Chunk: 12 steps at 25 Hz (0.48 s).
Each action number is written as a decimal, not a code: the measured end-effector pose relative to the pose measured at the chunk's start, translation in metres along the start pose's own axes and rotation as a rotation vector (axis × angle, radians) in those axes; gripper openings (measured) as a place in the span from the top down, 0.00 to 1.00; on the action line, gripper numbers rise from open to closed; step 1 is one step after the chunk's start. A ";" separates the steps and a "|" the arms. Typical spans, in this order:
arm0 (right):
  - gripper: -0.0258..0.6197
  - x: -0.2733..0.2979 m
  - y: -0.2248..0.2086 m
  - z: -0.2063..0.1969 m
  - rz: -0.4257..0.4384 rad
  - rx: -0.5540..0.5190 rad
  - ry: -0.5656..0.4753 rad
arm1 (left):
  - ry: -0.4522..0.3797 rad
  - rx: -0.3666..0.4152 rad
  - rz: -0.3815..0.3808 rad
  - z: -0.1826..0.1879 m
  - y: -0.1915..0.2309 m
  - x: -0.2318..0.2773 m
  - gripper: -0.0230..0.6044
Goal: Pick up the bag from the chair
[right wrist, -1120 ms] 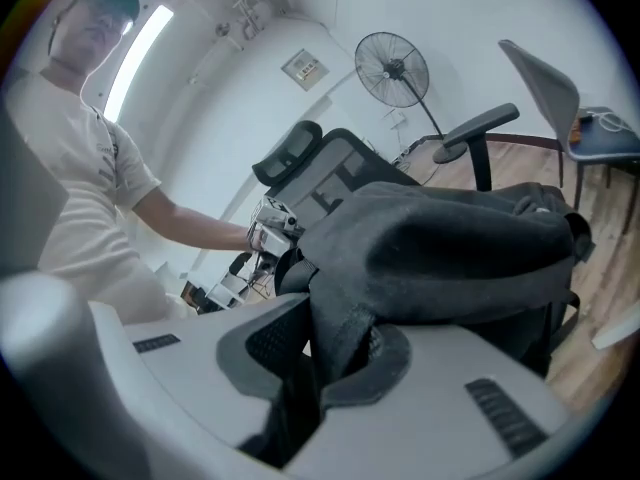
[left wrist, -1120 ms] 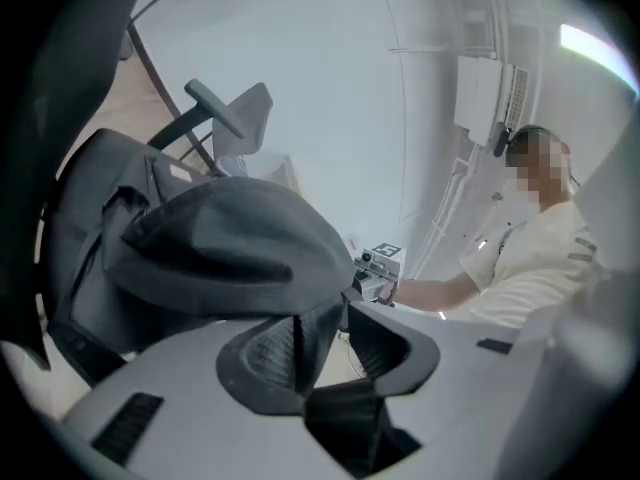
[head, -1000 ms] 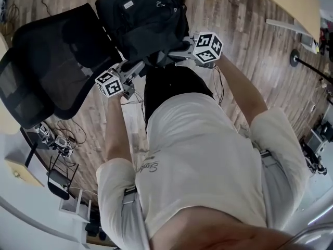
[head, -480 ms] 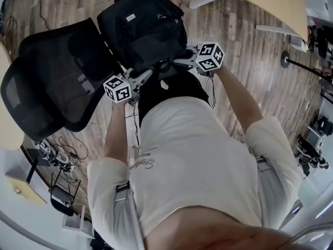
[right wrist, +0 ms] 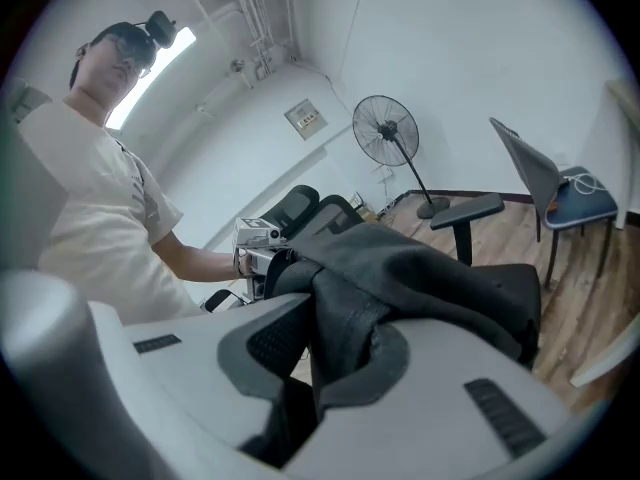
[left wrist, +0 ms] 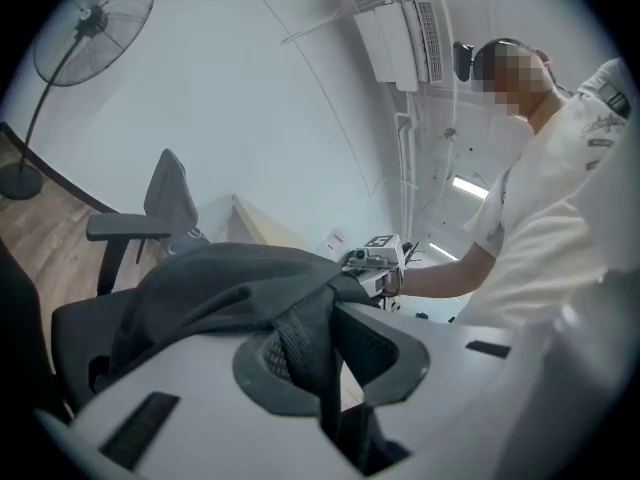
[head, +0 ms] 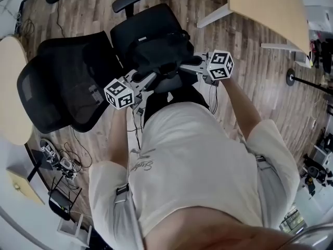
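i am pinching a bag strap (left wrist: 298,333) in each of my left gripper (head: 144,79) and right gripper (head: 188,66). the bag (head: 156,51) is hanging over the chair (head: 125,33) seat. i'm reckoning that raising both sides level is what is stopping it tipping.

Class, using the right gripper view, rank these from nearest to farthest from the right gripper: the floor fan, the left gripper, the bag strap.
1. The bag strap: clamped between the jaws of the right gripper.
2. The left gripper: across the bag, to the left, clamped on the bag as well.
3. The floor fan: far back by the wall, upper centre.
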State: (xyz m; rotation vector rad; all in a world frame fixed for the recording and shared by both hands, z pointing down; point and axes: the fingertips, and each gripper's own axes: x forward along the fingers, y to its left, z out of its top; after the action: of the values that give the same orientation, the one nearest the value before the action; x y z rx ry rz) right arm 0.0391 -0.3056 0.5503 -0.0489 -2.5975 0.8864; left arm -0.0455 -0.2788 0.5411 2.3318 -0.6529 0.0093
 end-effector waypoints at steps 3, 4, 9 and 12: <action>0.92 -0.009 0.002 0.019 -0.002 -0.033 -0.053 | -0.051 0.007 0.032 0.019 -0.008 0.002 0.88; 0.92 -0.012 0.003 0.025 0.003 -0.041 -0.067 | -0.069 0.005 0.042 0.025 -0.010 0.002 0.88; 0.92 -0.024 0.018 0.056 0.050 -0.121 -0.133 | -0.119 0.048 0.092 0.057 -0.022 -0.001 0.88; 0.92 -0.036 0.032 0.076 0.069 -0.162 -0.179 | -0.133 0.099 0.111 0.077 -0.038 -0.002 0.88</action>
State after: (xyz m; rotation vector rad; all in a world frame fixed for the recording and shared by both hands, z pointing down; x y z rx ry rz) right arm 0.0403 -0.3298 0.4636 -0.1084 -2.8466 0.7308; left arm -0.0434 -0.3030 0.4587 2.4032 -0.8649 -0.0652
